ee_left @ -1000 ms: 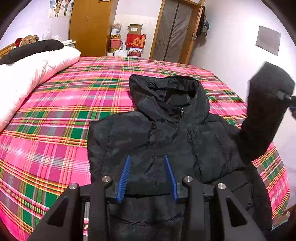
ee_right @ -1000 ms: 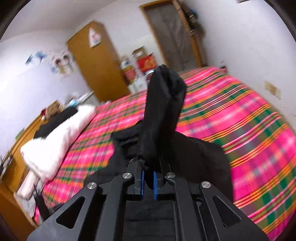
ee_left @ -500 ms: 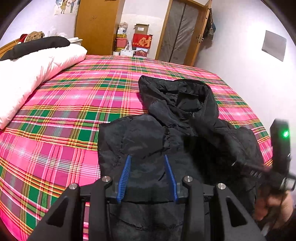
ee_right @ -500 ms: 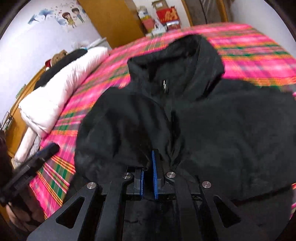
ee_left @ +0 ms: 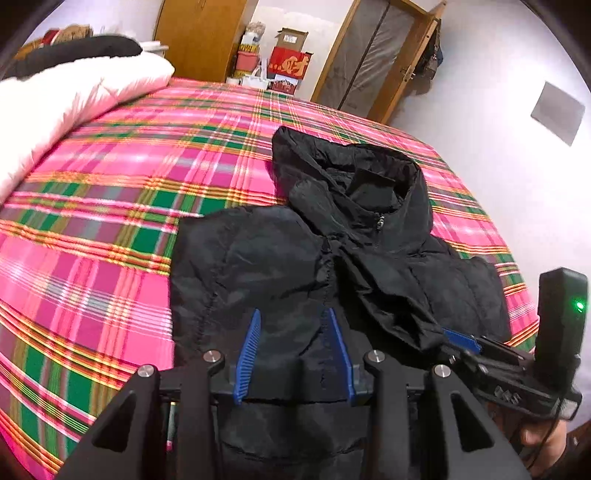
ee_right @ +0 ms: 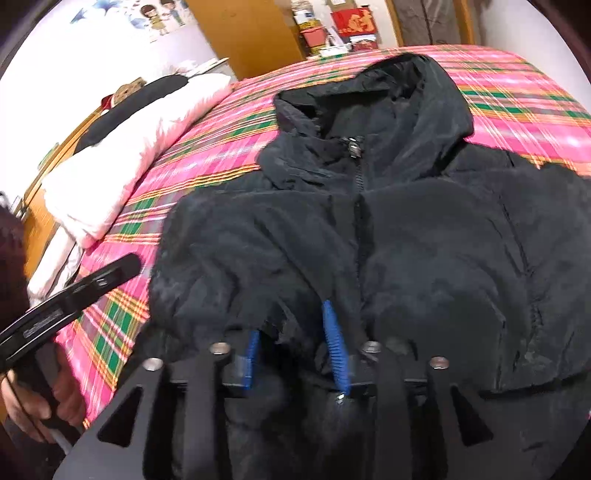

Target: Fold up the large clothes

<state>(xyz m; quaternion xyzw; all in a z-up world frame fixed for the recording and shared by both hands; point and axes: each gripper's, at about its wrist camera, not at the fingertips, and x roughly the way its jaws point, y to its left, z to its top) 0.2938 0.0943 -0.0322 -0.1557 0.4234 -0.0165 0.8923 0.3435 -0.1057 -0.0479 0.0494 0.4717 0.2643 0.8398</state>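
Left gripper (ee_left: 293, 350) sits nearest to me, blue pads spread wide, nothing between them, hovering over the lower front of the black jacket (ee_left: 295, 266). My right gripper (ee_right: 295, 339) is spread too; in its own view the pads straddle a rumpled bunch of black sleeve fabric, and I cannot tell if either pad touches it. From the left wrist view the right gripper (ee_left: 461, 338) shows at the lower right, its blue pad tip right at the end of the folded sleeve (ee_left: 391, 302).

Jacket lies front up on the bed (ee_left: 110, 221), zipped, with the zipper pull (ee_right: 352, 142) at the collar. Sleeve on my right side is laid diagonally across the chest, creased and bunched near the cuff. Hood (ee_left: 351, 173) lies open beyond the collar, pointing away from me.

Bed cover is pink plaid with green and yellow stripes. On the far left of the bed, a white duvet (ee_left: 66, 103) is rolled up with a dark pillow (ee_left: 74, 55) above it.

Beyond the bed: wooden wardrobe (ee_left: 199, 33), stacked boxes (ee_left: 284, 62) including a red one, then a wooden door frame (ee_left: 369, 59) set in the white wall.
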